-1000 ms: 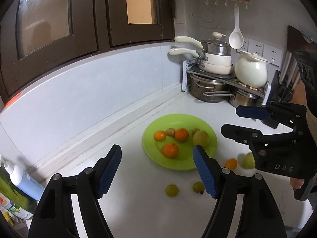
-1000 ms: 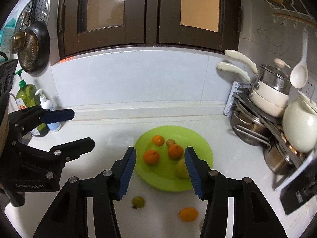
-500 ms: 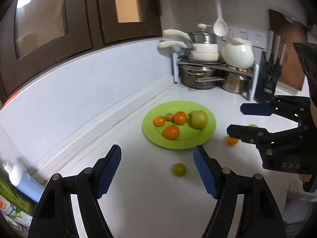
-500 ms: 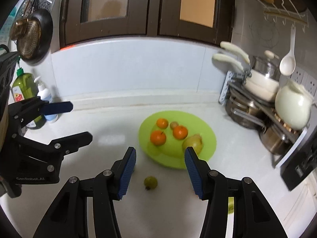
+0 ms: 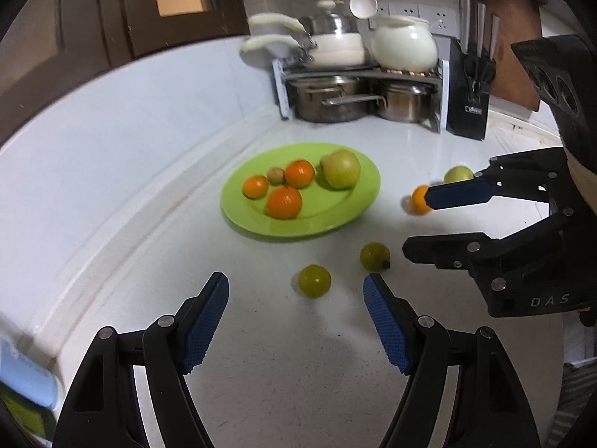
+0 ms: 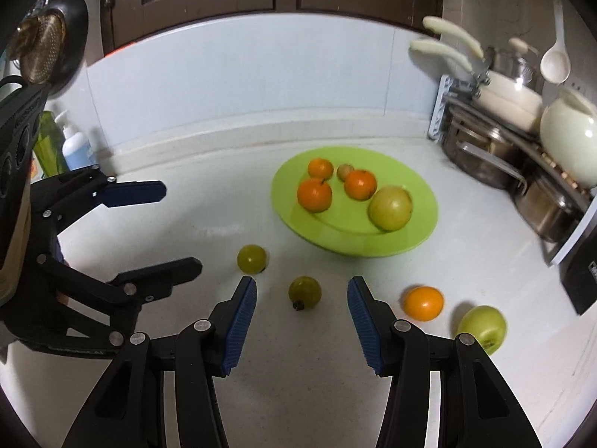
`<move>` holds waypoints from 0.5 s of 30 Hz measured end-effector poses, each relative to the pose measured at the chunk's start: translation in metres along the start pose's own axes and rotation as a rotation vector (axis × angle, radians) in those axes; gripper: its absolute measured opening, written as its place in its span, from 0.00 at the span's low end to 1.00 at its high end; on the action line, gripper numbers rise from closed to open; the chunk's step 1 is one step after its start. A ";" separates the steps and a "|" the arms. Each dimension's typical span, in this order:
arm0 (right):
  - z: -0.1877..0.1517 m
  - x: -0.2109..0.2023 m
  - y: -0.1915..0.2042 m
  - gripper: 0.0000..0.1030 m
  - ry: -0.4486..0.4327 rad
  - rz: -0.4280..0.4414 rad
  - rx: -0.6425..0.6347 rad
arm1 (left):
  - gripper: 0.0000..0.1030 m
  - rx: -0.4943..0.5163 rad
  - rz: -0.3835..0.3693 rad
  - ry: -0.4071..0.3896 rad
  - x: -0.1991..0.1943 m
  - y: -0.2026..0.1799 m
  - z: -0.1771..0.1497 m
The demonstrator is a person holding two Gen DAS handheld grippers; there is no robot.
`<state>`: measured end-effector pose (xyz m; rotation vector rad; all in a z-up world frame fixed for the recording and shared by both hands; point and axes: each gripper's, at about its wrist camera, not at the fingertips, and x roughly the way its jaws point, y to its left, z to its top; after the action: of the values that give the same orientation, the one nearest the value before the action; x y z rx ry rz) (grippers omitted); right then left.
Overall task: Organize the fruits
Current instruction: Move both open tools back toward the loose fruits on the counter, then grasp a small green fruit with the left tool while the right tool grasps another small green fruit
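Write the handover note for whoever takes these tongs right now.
Left tongs: open, empty, aimed at a small green fruit on the counter.
Right tongs: open, empty, the other small green fruit lies ahead between the tips, untouched.
Green plate: holds three oranges, a large yellow-green fruit and a small brown one.
Loose on the counter: the two small green fruits, one orange, one green apple.
Done: five fruits plated. Left: four loose fruits to move to the plate.
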<state>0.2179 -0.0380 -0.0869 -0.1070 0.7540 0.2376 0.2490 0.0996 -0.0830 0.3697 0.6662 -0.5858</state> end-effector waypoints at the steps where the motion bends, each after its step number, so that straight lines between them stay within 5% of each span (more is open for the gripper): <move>1: 0.000 0.004 0.000 0.50 0.008 -0.001 -0.001 | 0.72 0.002 -0.012 0.008 0.004 0.001 -0.001; 15: -0.002 0.053 -0.011 0.42 0.112 0.029 0.041 | 0.56 0.022 -0.095 0.086 0.058 0.010 -0.002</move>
<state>0.2564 -0.0397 -0.1246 -0.0711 0.8718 0.2450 0.2912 0.0865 -0.1217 0.3865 0.7639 -0.6711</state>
